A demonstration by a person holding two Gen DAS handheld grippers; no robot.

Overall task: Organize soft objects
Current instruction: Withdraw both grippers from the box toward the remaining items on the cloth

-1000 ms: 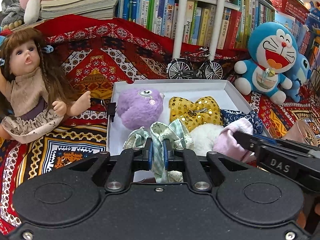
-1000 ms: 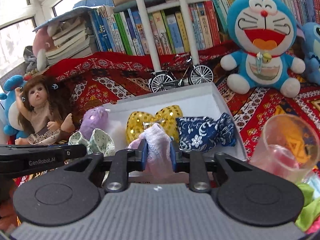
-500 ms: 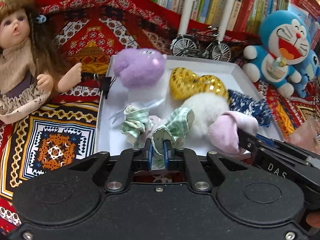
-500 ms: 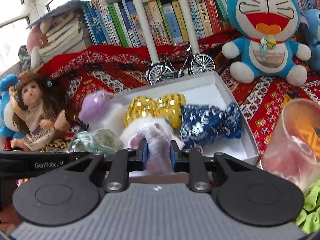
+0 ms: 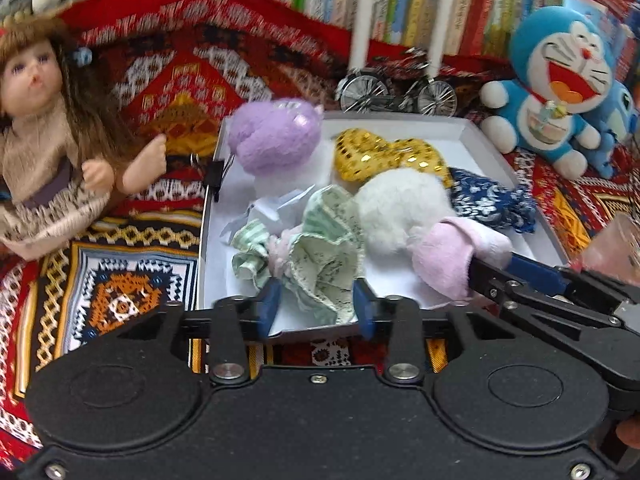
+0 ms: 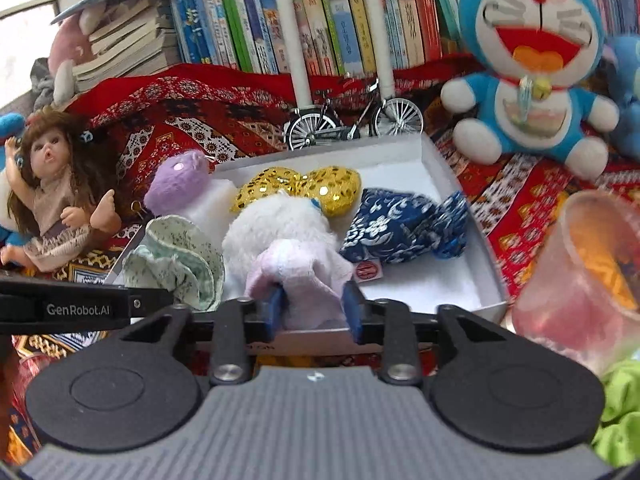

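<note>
Left gripper (image 5: 316, 306): jaws opening, partly apart, green frilly cloth bow (image 5: 320, 248) lying between them, pads look clear of the fabric. Right gripper (image 6: 312, 312): jaws opening too, pink cloth end (image 6: 300, 276) of the white fluffy plush (image 6: 276, 224) sits between them, left pad near or brushing it, right pad off. Both pieces lie inside the white box (image 5: 472, 132), at its near edge. In the right wrist view the bow (image 6: 180, 260) is at 9 o'clock of the white plush; gold sequin bow (image 6: 296, 188) at 12 o'clock; blue floral pouch (image 6: 400, 228) at 3 o'clock; purple plush (image 6: 176, 188) at 10 o'clock, over the box's far-left corner. Box rests on a red patterned cloth (image 5: 132, 264). Doll (image 5: 44, 128) at 9 o'clock of the box, toy bicycle (image 6: 352, 124) at 12 o'clock, blue cat plush (image 6: 528, 64) at 2 o'clock, clear plastic cup (image 6: 588, 276) at 4 o'clock. Books (image 6: 320, 28) behind.
</note>
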